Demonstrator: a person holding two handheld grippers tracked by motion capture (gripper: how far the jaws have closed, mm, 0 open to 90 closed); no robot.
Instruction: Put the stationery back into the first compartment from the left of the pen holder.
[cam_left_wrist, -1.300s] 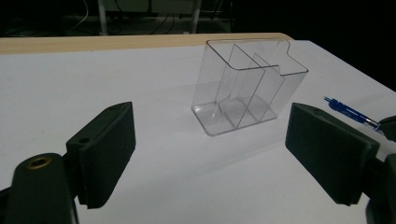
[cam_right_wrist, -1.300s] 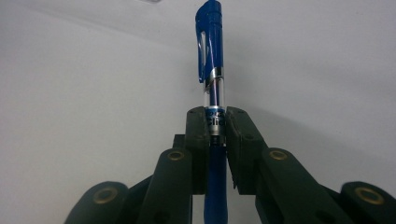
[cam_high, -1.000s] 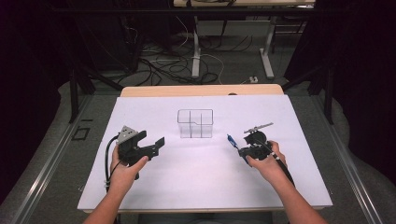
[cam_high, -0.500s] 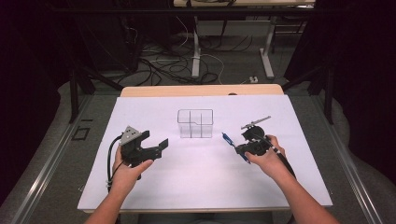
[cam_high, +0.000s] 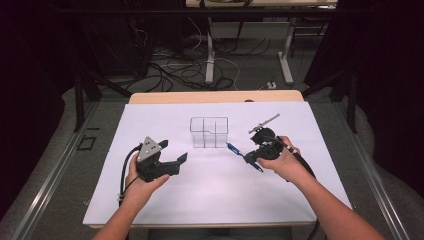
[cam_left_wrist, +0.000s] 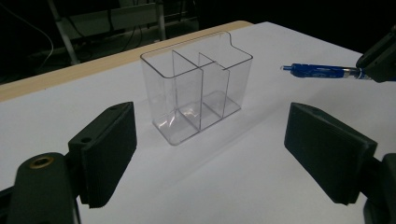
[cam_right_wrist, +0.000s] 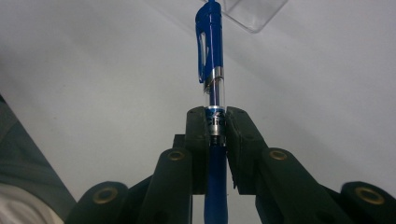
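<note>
A clear plastic container (cam_high: 208, 132) with several compartments stands upright in the middle of the white table cover; in the left gripper view the container (cam_left_wrist: 196, 98) stands straight ahead. My right gripper (cam_high: 248, 157) is shut on a blue click pen (cam_high: 235, 150) and holds it above the table, pointing at the container's right side. The right gripper view has the jaws (cam_right_wrist: 217, 123) clamped on the barrel of the pen (cam_right_wrist: 210, 56). My left gripper (cam_high: 174, 152) hovers left of the container, open and empty, its jaws having just closed a little. The pen (cam_left_wrist: 322, 71) reaches in from the right.
The white cover (cam_high: 210, 200) spans the table, with a wooden edge (cam_high: 215, 96) at the far side. Cables and desk legs (cam_high: 210, 55) lie on the floor beyond. A corner of the container (cam_right_wrist: 252, 11) shows past the pen's tip.
My right hand has lifted the pen and brought it left, closer to the container. The left hand has stayed in place.
</note>
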